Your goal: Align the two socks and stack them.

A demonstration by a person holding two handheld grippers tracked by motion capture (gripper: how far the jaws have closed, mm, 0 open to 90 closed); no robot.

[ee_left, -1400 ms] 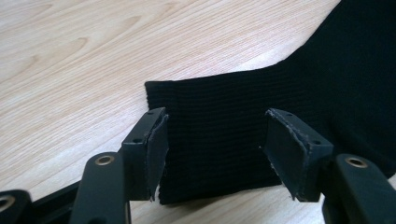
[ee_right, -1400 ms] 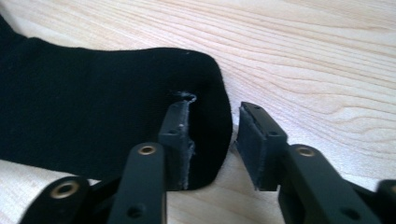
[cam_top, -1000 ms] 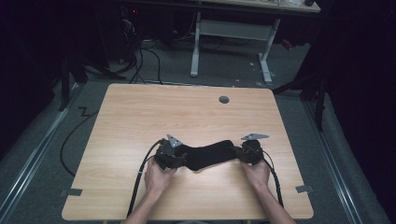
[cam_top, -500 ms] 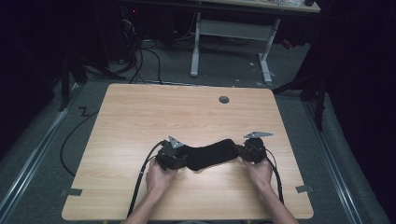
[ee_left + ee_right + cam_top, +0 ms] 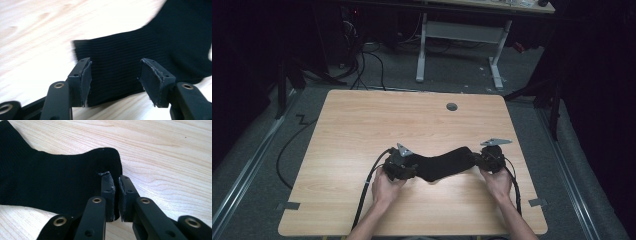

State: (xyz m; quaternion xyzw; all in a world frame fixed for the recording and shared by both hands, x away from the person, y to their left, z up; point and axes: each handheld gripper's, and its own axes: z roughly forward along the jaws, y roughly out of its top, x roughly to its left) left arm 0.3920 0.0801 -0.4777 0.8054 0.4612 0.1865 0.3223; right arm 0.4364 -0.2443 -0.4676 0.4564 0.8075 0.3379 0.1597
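Note:
A black sock (image 5: 442,165) lies stretched across the front of the wooden table (image 5: 387,120) between my two grippers. My left gripper (image 5: 404,167) is at its ribbed cuff end. In the left gripper view the jaws (image 5: 115,75) stand apart over the cuff (image 5: 120,57), and the pads (image 5: 86,80) do not press on it. My right gripper (image 5: 477,160) is at the toe end. In the right gripper view its jaws (image 5: 115,185) are shut, pinching the rounded edge of the sock (image 5: 50,180).
A round grommet hole (image 5: 452,106) sits near the table's far edge. Grey tape marks (image 5: 288,205) (image 5: 537,202) are stuck near the front corners. Black cables (image 5: 367,190) trail from the grippers over the front edge. A desk frame (image 5: 459,45) stands beyond the table.
My right gripper has risen slightly with the sock's toe end in it. The left gripper has stayed at the cuff.

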